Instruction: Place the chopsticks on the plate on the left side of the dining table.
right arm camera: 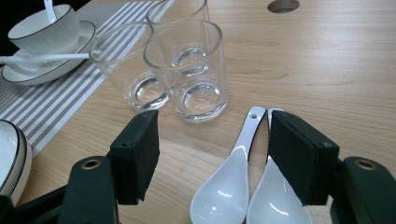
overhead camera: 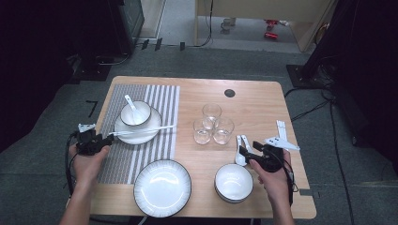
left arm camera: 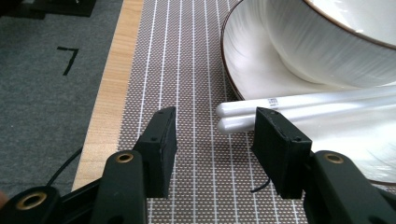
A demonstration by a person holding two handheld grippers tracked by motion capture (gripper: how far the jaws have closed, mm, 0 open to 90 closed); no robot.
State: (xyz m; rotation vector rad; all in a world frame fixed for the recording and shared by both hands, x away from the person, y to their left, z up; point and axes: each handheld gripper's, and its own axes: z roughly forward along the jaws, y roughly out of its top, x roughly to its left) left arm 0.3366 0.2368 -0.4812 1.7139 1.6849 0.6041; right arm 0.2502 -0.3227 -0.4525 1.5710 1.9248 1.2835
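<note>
High view, table: a wooden table [overhead camera: 263, 101] with a grey striped mat [overhead camera: 155, 101] on its left part.
High view, left gripper: the left gripper [overhead camera: 109, 138] lies at the mat's left edge, with its jaws towards the ends of the white chopsticks [overhead camera: 143, 130].
High view, chopsticks: they rest across a plate [overhead camera: 136, 138] that carries a small bowl [overhead camera: 142, 116] with a spoon [overhead camera: 132, 106] in it.
High view, right gripper: the right gripper [overhead camera: 243, 151] is at the right of the table, over two white spoons [overhead camera: 241, 150], just behind a stack of bowls [overhead camera: 233, 182].
High view, other things: three glasses [overhead camera: 212, 124] stand close together mid-table; a large plate [overhead camera: 162, 187] sits at the near edge.

Left gripper view, jaws: about half open, with nothing pressed between them.
Left gripper view, chopsticks: the rounded ends of the chopsticks [left arm camera: 299, 105] lie just ahead of the right jaw, above the mat [left arm camera: 187, 70]; the rest runs off to the right over the plate [left arm camera: 247, 70].
Left gripper view, bowl: the small bowl [left arm camera: 336, 42] stands on that plate.

Right gripper view, jaws: wide apart, gripping nothing.
Right gripper view, spoons: the two white spoons [right arm camera: 224, 186] lie side by side on the table [right arm camera: 327, 60]; one is between the jaws, the other partly behind the right jaw. Whether that jaw touches it I cannot tell.
Right gripper view, glasses: the three glasses [right arm camera: 187, 65] stand just beyond the spoon handles.
</note>
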